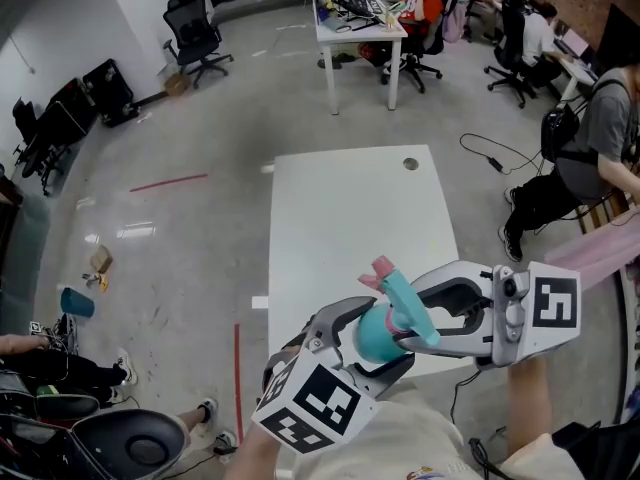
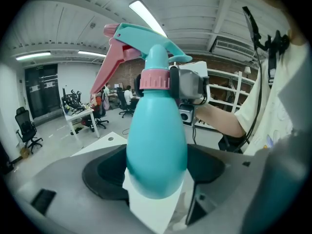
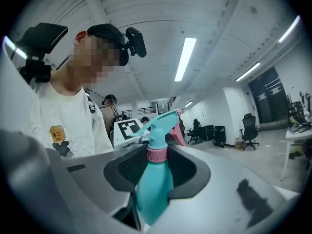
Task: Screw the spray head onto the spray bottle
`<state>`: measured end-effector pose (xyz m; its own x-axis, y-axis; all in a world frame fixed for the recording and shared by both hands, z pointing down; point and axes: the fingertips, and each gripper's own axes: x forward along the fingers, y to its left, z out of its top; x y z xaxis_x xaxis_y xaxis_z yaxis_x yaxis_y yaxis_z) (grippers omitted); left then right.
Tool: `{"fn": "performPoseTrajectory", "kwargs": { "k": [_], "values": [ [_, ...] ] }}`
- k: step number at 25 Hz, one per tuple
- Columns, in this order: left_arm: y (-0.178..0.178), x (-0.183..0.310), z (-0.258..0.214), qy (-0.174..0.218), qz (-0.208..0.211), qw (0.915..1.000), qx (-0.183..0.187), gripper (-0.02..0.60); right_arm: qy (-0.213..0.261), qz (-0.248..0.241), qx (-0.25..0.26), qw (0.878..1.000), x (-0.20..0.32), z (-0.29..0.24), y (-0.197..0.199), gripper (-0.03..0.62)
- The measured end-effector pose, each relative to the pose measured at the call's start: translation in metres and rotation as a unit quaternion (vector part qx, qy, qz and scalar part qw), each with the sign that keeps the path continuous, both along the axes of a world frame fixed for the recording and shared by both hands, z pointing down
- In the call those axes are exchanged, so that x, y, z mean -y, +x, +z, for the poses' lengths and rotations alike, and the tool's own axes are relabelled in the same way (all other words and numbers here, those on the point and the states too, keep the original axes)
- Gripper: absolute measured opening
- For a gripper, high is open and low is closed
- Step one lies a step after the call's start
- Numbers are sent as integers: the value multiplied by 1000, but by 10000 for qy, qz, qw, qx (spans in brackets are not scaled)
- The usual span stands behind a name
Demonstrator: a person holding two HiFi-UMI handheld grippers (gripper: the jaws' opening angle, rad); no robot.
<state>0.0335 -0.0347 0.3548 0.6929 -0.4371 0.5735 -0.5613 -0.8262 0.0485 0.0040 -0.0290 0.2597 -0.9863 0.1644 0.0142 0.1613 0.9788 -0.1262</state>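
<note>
A teal spray bottle (image 1: 374,336) is held in the air above the near end of the white table (image 1: 345,208). Its teal spray head (image 1: 405,306), with a pink trigger (image 1: 381,270), sits on the neck at a pink collar (image 2: 155,79). My left gripper (image 1: 366,346) comes up from below, shut around the bottle's wide body (image 2: 156,145). From the right, my right gripper (image 1: 408,320) is shut at the collar (image 3: 157,154); in the left gripper view it shows beside the collar (image 2: 191,84). Where the pads touch is hidden.
The table has a cable hole (image 1: 410,163) at its far end. Beyond it stands a white desk (image 1: 355,23) with clutter. Office chairs (image 1: 195,33) and seated people (image 1: 600,138) line the room's far and right sides. A person's legs (image 1: 60,368) lie at the lower left.
</note>
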Motion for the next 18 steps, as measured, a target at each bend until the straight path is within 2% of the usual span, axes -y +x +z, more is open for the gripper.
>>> {"fn": "performPoseTrajectory", "kwargs": {
  "k": [5, 9, 12, 16, 18],
  "values": [
    [-6, 16, 8, -14, -287, 9994, -180, 374, 89, 337, -263, 9990, 16, 10, -8, 132],
    [-17, 30, 13, -80, -489, 9987, -153, 374, 7, 550, -210, 9983, 34, 15, -18, 132],
    [-18, 33, 14, -131, -513, 9984, -175, 373, 33, 537, -199, 9984, 34, 17, -20, 133],
    [-19, 30, 14, -112, -494, 9986, -155, 373, 11, 403, -271, 9988, 29, 20, -18, 199],
    [-22, 31, 13, -23, -519, 9986, -45, 374, -9, 474, -281, 9985, 31, 20, -17, 207]
  ]
}}
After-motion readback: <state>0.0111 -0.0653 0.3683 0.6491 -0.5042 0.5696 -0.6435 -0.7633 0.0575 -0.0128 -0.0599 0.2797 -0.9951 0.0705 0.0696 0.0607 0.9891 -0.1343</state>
